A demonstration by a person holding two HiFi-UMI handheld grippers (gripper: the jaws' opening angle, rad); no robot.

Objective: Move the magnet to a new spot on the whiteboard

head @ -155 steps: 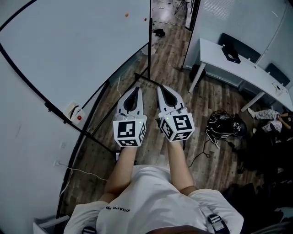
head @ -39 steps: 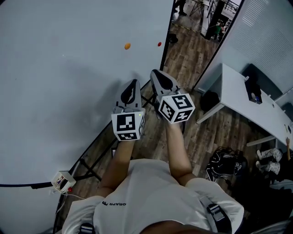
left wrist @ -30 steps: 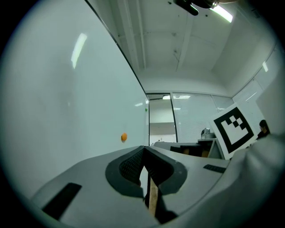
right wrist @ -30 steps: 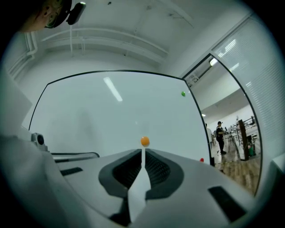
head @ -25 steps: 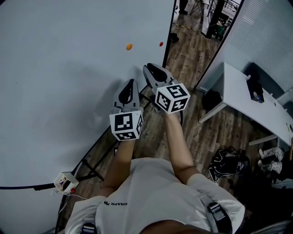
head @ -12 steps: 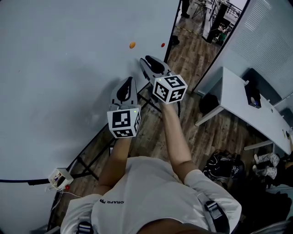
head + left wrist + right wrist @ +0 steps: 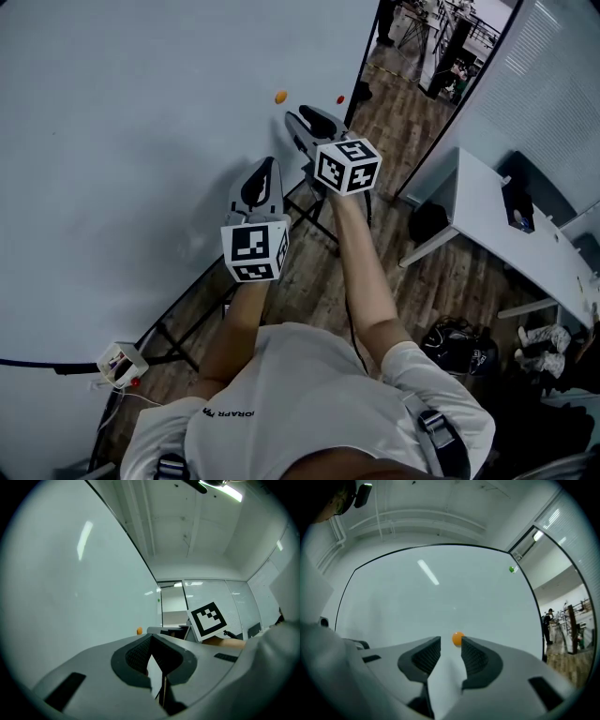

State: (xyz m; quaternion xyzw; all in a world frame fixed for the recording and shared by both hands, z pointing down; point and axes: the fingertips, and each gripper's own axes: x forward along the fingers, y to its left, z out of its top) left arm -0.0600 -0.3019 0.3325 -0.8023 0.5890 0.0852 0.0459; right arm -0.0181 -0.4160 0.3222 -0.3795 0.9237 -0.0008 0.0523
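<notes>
Facing the whiteboard (image 7: 141,141), the right gripper (image 7: 451,641) has just been opening; its jaws stand apart with nothing between them. The orange magnet (image 7: 458,638) sits on the whiteboard dead ahead, apparently just beyond the tips, towards the right-hand jaw. The left gripper (image 7: 152,638), closed and empty, hangs farther off.

The left tool (image 7: 266,169) points forward, jaws together; the right tool (image 7: 294,120) reaches farther ahead, its jaws having just been opening, nothing between them.
</notes>
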